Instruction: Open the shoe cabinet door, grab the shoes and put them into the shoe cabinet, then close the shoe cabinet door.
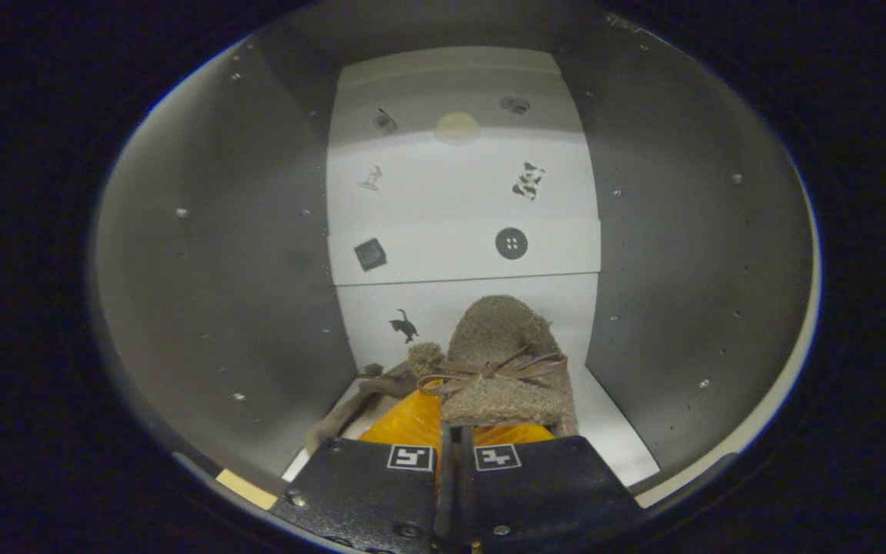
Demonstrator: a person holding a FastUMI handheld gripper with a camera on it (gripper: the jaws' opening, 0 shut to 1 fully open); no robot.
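Already I had the gripper [454, 454] inside the open shoe cabinet [204, 254], so the door step looked done. Its fingers were pinched together on the shoe [504, 362], held just ahead above the cabinet floor; releasing it and closing the door remained.

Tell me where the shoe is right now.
In the gripper view, the tan suede shoe is inside the shoe cabinet, held by the closed gripper, its toe pointing at the white back wall near the cat sticker.
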